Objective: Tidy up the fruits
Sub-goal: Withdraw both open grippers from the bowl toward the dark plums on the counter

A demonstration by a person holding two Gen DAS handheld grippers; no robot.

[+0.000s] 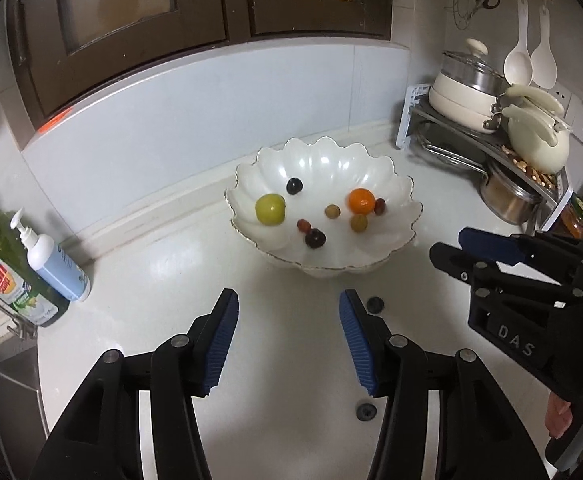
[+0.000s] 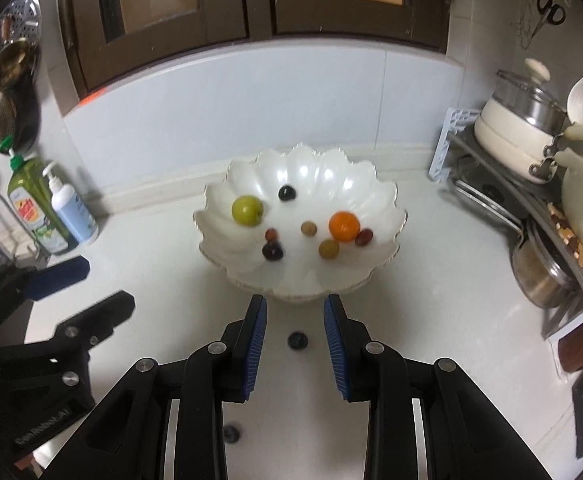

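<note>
A white scalloped bowl (image 1: 395,240) (image 2: 379,264) stands on the pale counter near the back wall. Inside lie a green apple (image 1: 270,209) (image 2: 247,209), an orange (image 1: 361,201) (image 2: 344,226), a dark plum (image 1: 315,238) (image 2: 272,251), a black grape (image 1: 294,186) (image 2: 286,193) and several small berries. My left gripper (image 1: 288,304) (image 2: 109,286) is open and empty, short of the bowl's near rim. My right gripper (image 2: 295,306) (image 1: 451,246) hovers close to the bowl's front edge, its jaws narrowly apart with nothing in them. A small dark round thing (image 2: 297,340) (image 1: 375,305) lies on the counter below it.
A green dish-soap bottle (image 1: 7,272) and a pump bottle (image 1: 57,264) stand at the left by a sink. At the right, a rack (image 1: 471,148) carries cream pots, a steel pan and a kettle. A second dark round spot (image 1: 365,411) marks the near counter.
</note>
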